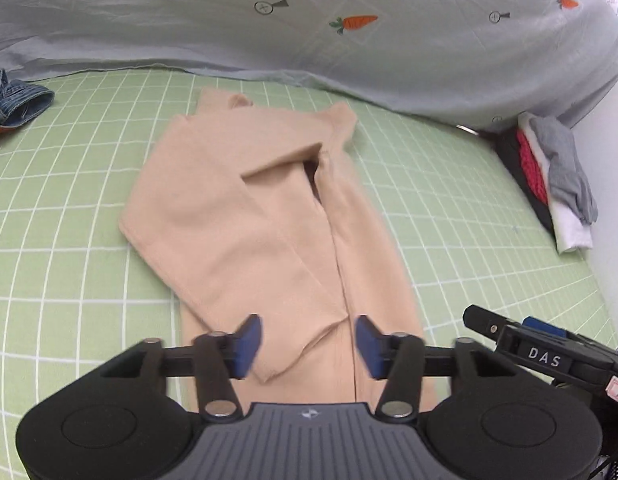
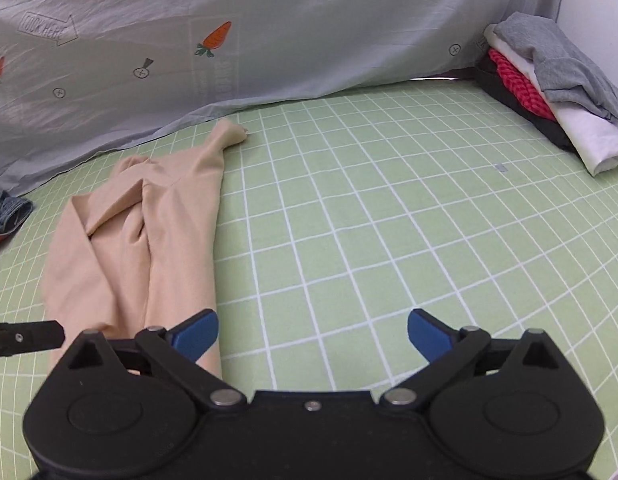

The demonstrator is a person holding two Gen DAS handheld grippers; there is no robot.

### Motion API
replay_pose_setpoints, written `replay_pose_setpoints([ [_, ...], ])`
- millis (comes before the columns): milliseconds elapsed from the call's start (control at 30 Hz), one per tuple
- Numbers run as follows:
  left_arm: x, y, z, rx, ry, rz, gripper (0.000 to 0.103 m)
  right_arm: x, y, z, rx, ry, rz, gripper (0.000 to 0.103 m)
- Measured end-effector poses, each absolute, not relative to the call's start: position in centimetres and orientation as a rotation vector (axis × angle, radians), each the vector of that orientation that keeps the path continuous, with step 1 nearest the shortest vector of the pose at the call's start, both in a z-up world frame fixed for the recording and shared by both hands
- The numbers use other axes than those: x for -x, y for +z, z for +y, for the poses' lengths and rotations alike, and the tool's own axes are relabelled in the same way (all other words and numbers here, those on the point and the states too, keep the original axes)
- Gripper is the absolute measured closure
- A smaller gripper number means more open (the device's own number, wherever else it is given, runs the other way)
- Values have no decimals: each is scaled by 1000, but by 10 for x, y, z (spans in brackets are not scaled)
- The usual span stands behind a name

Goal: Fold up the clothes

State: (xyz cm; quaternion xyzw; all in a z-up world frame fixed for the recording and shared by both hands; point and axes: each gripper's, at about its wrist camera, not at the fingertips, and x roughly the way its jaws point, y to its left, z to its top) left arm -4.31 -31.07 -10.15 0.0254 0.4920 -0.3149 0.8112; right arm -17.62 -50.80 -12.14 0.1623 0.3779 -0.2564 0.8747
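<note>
A beige garment [image 1: 253,216] lies partly folded on the green checked sheet [image 1: 69,240], its sleeves laid over the body. My left gripper [image 1: 307,344] hovers above the garment's near end, open, with the cloth lying loose under its blue pads and not pinched. In the right wrist view the same beige garment [image 2: 149,232] stretches along the left. My right gripper [image 2: 313,336] stands wide open over bare sheet just right of the garment's near edge, holding nothing. The tip of the left gripper shows at that view's left edge.
A pale blue quilt with carrot prints [image 1: 349,32] is bunched along the back. A stack of folded clothes [image 2: 557,92], grey, red, black and white, sits at the right by the wall. Denim clothing [image 1: 17,96] lies at the far left.
</note>
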Motion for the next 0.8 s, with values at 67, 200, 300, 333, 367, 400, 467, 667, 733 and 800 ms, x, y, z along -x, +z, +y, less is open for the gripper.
replay_pose_setpoints([
  [67,48,-105,-302,-57,-609,1061,23,178,-121,-498,-314,-490,788,0],
  [200,47,-113,-276,-69,-490,1089,20,170,-121,-477,-271,-381,779,0],
  [300,48,-118,-260,-94,-426,1116,19,152,-123,-460,-221,-315,795,0],
  [333,49,-120,-255,-100,-409,1126,19,145,-123,-455,-216,-289,805,0],
  [367,50,-122,-251,-104,-397,1133,19,138,-124,-450,-215,-264,814,0],
  [400,51,-123,-247,-106,-388,1138,19,131,-124,-446,-217,-250,818,0],
  [467,53,-125,-240,-109,-373,1144,18,117,-126,-437,-216,-229,823,1],
  [667,54,-135,-227,-122,-345,1167,17,84,-136,-417,-176,-153,840,24],
  [733,53,-138,-223,-121,-340,1177,17,79,-140,-411,-166,-118,856,30],
  [800,53,-140,-221,-115,-337,1186,17,76,-145,-406,-144,-122,883,34],
])
